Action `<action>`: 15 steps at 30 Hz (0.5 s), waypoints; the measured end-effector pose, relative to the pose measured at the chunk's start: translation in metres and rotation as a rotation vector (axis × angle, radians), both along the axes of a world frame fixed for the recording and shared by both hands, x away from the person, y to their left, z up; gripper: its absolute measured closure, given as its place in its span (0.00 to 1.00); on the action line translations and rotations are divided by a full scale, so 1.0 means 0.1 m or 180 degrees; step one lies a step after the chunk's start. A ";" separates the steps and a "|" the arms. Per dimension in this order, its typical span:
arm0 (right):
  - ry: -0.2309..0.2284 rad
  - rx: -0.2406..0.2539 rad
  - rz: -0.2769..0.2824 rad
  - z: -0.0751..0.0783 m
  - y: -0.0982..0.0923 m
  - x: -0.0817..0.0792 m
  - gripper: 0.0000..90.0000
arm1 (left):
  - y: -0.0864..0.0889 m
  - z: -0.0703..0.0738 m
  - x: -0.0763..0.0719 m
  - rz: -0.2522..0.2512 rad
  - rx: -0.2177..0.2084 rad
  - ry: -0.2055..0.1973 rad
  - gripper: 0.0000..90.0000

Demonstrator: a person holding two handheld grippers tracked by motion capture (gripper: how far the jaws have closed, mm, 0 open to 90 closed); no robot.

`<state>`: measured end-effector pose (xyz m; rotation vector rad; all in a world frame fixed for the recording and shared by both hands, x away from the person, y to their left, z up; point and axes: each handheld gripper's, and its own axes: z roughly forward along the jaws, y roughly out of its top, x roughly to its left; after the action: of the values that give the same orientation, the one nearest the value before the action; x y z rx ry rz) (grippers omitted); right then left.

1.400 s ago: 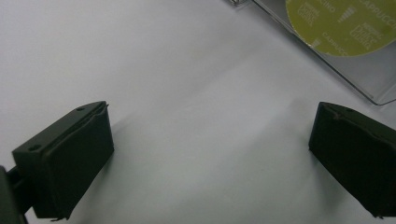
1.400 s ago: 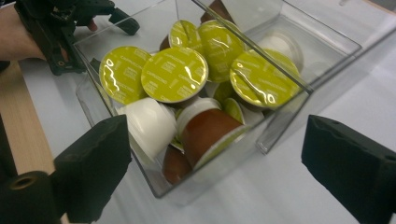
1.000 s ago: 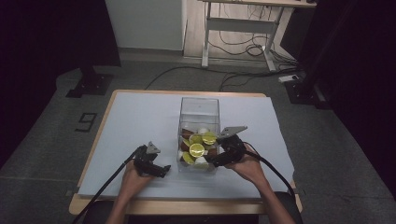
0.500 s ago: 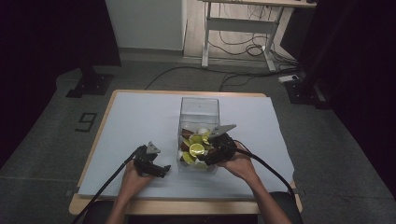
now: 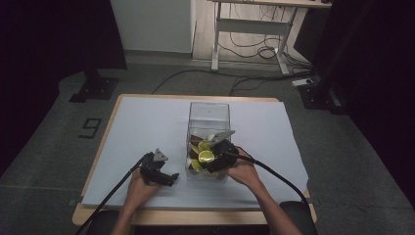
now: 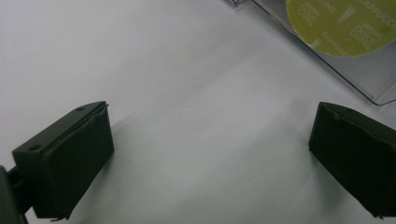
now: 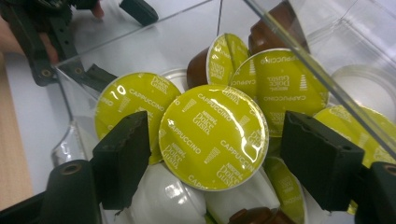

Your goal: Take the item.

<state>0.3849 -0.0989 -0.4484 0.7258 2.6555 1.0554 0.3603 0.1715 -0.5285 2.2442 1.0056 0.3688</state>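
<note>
Nothing's out of the bin (image 5: 209, 115) yet. My right gripper (image 7: 212, 154) is inside it, fingers spread around a capsule (image 7: 213, 137), not clamped. Left gripper (image 6: 210, 154) sits spread over bare table (image 6: 187, 93).

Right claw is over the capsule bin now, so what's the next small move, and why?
Probably close the right claw on the yellow-lidded capsule: its jaws stand open on either side of that top capsule inside the clear bin, with gaps at both sides. The left claw sits open over the white mat.
</note>
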 end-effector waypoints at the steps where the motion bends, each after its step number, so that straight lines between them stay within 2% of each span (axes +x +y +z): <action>1: 0.0000 0.0000 0.0000 0.00 0.00 0.00 0.28 | 0.00 0.00 0.00 0.0000 0.0000 0.0000 0.00; 8: -0.0057 -0.0123 0.0029 -0.02 0.04 0.03 0.31 | 0.00 0.00 0.00 0.0000 0.0000 0.0000 0.00; 15: 0.0064 -0.0135 0.0107 -0.02 0.08 0.05 0.40 | 0.00 0.00 0.00 0.0000 0.0000 0.0000 0.00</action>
<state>0.3898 -0.0905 -0.4506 0.6893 2.7074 1.0020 0.3603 0.1715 -0.5285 2.2443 1.0056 0.3689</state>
